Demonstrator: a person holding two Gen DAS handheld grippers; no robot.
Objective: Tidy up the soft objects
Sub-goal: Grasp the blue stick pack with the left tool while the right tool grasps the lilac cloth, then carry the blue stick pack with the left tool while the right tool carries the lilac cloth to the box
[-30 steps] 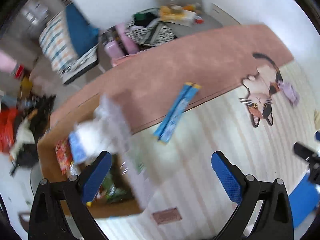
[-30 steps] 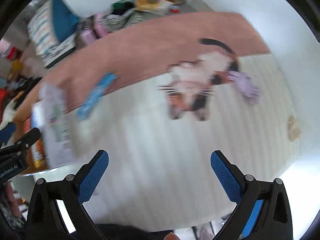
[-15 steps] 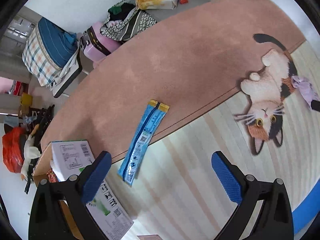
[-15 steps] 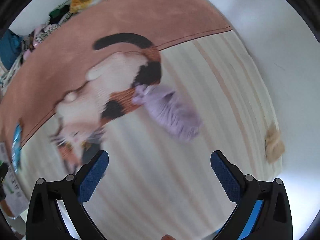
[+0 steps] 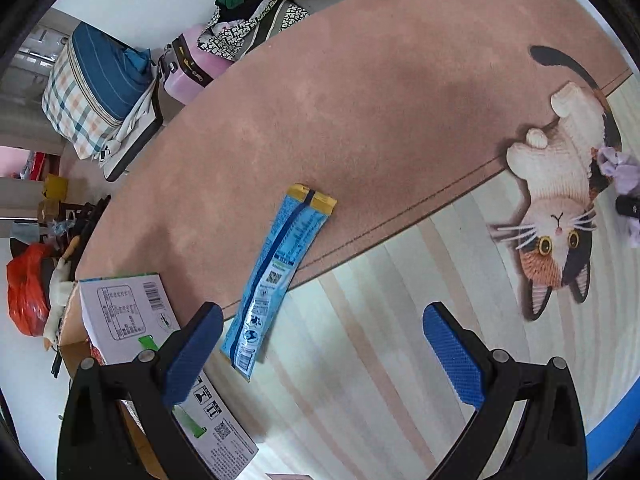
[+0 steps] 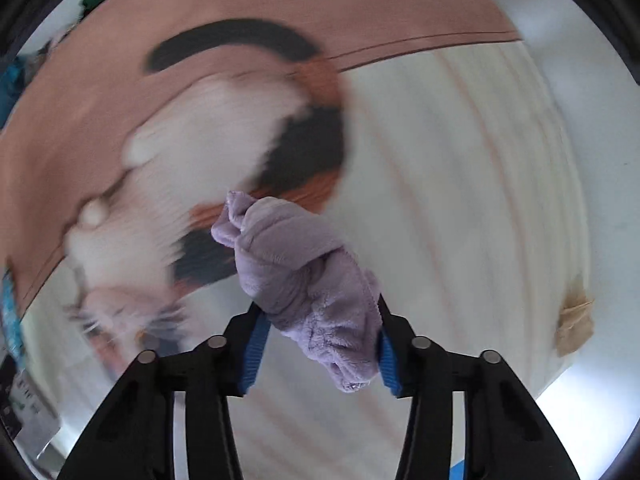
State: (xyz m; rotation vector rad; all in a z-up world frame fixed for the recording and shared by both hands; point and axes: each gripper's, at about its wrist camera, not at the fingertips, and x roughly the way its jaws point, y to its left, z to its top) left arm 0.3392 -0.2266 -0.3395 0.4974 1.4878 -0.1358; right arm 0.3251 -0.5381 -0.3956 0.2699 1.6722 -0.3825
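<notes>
Left wrist: left gripper [image 5: 322, 344] spread wide, grasping nothing; one blue packet [image 5: 280, 272] on the rug [image 5: 380, 100], one box [image 5: 132, 316] near left.
Right wrist: right gripper [image 6: 318, 340] clenched on one purple cloth [image 6: 304, 280]; one tan cloth [image 6: 574, 322] far right.

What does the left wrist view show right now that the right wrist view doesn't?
Only the left wrist view: the open left gripper, the whole blue packet and the white box clearly. Only the right wrist view: the right gripper shut on the lilac cloth, and a tan item at the rug's edge. Both: the cat rug and that cloth.
</notes>
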